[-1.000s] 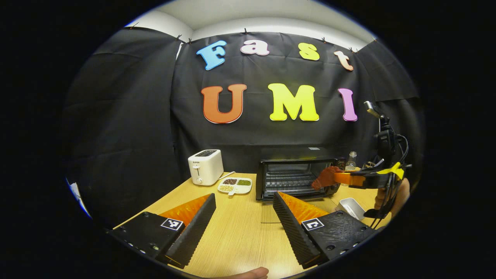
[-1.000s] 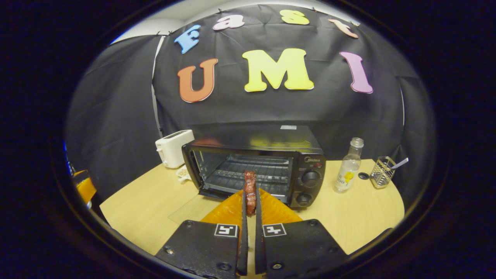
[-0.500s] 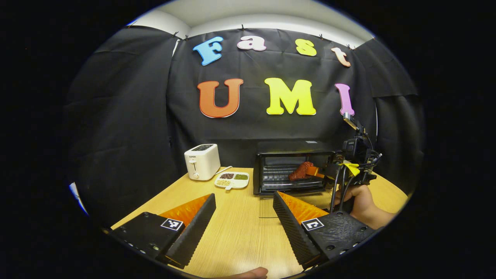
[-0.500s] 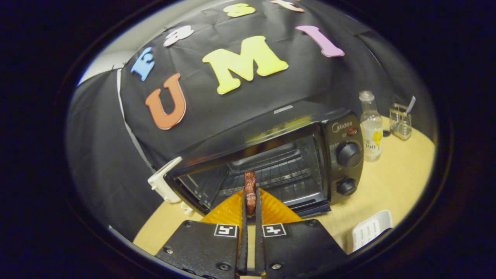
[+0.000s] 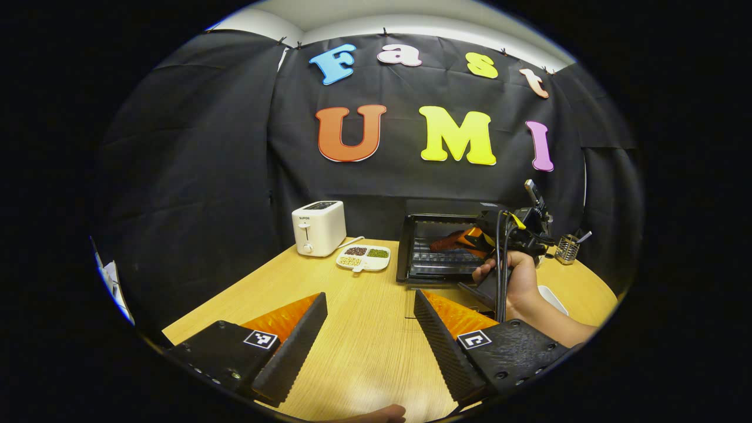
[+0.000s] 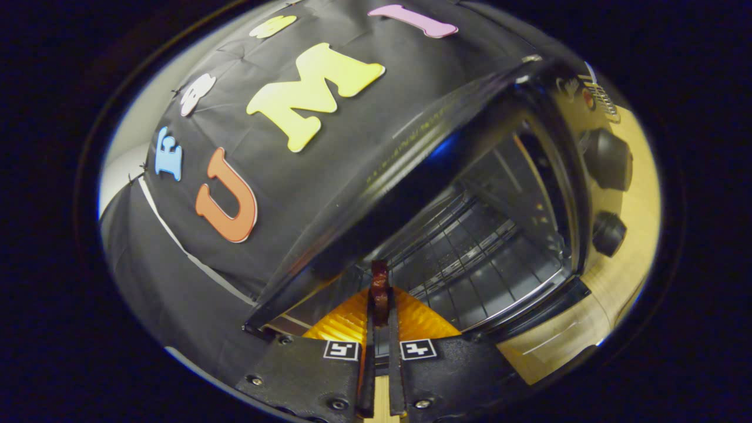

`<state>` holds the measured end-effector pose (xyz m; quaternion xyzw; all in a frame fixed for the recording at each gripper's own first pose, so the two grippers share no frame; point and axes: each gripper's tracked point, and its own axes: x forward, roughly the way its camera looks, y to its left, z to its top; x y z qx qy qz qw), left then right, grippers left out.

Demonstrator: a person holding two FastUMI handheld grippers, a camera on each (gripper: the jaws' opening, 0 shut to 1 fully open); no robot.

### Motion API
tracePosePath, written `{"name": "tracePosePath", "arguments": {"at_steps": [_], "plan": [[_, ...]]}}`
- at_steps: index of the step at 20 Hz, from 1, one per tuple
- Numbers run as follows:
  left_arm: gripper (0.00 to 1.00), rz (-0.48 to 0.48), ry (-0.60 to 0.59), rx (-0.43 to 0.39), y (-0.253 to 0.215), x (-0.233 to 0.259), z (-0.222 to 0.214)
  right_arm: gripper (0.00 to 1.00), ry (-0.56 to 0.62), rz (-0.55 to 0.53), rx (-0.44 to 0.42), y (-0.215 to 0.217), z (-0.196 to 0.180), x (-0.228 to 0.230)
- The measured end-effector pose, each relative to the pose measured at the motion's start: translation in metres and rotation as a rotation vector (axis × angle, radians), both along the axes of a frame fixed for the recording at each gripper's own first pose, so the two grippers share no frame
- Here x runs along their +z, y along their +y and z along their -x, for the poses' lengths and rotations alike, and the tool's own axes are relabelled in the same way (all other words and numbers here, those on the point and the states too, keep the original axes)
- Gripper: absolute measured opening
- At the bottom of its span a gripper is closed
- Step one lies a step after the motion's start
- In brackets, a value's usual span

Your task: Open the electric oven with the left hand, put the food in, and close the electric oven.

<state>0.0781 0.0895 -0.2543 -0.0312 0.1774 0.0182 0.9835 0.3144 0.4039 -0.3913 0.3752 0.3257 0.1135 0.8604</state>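
The black electric oven (image 5: 446, 249) stands at the back of the wooden table with its glass door (image 5: 420, 302) folded down flat. In the left gripper view my right gripper (image 5: 464, 241), held by a hand (image 5: 517, 282), reaches into the oven mouth with a reddish-brown piece of food (image 5: 445, 242). In the right gripper view the right gripper (image 6: 380, 296) is tilted and shut on that food (image 6: 379, 288), its tip at the oven opening over the wire rack (image 6: 470, 258). My left gripper (image 5: 367, 329) hangs open over the near table with nothing between its fingers.
A white toaster (image 5: 319, 228) and a divided white dish of grains (image 5: 364, 257) stand left of the oven. A wire holder (image 5: 567, 248) sits at the far right and a small white tray (image 5: 553, 298) lies behind the hand. The oven's knobs (image 6: 608, 158) are on its right panel.
The right gripper has moved forward and rolled, carrying the food from in front of the oven into its opening. The left gripper has stayed open, shifting only slightly.
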Motion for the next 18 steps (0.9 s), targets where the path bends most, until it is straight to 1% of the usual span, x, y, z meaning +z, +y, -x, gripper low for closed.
{"name": "tracePosePath", "arguments": {"at_steps": [2, 5, 7, 8, 9, 10, 11, 13, 14, 16, 18], "plan": [[0.95, 0.008, 0.003, 0.005, 0.003, -0.001, 0.001, 0.14, -0.011, 0.008, -0.023, -0.006, -0.004, -0.002], [0.95, 0.015, 0.015, 0.016, 0.006, -0.008, 0.000, 0.17, -0.038, 0.088, -0.035, -0.015, -0.008, -0.004], [0.95, 0.016, 0.012, 0.047, 0.014, -0.007, 0.000, 0.20, -0.052, 0.176, -0.047, -0.028, -0.008, -0.005], [0.95, 0.019, 0.007, 0.056, 0.015, -0.005, 0.002, 0.27, -0.056, 0.235, -0.056, -0.035, -0.011, -0.008], [0.95, 0.022, 0.005, 0.063, 0.015, -0.004, 0.003, 0.30, -0.062, 0.284, -0.062, -0.044, -0.012, -0.011], [0.95, 0.026, 0.008, 0.066, 0.015, -0.004, 0.005, 0.26, -0.065, 0.317, -0.064, -0.050, -0.012, -0.014], [0.95, 0.028, 0.010, 0.067, 0.015, -0.004, 0.005, 0.34, -0.077, 0.332, -0.062, -0.054, -0.007, -0.011], [0.95, 0.023, 0.016, 0.073, 0.016, -0.005, 0.007, 0.37, -0.091, 0.360, -0.034, -0.061, 0.001, -0.009], [0.95, 0.021, 0.017, 0.079, 0.016, -0.005, 0.009, 0.43, -0.092, 0.370, -0.013, -0.063, 0.009, -0.007], [0.95, 0.030, 0.010, 0.078, 0.013, -0.002, 0.011, 0.44, -0.101, 0.399, 0.035, -0.071, 0.024, 0.001], [0.95, 0.037, 0.010, 0.070, 0.007, -0.001, 0.012, 0.47, -0.108, 0.402, 0.063, -0.080, 0.040, 0.012]]}}
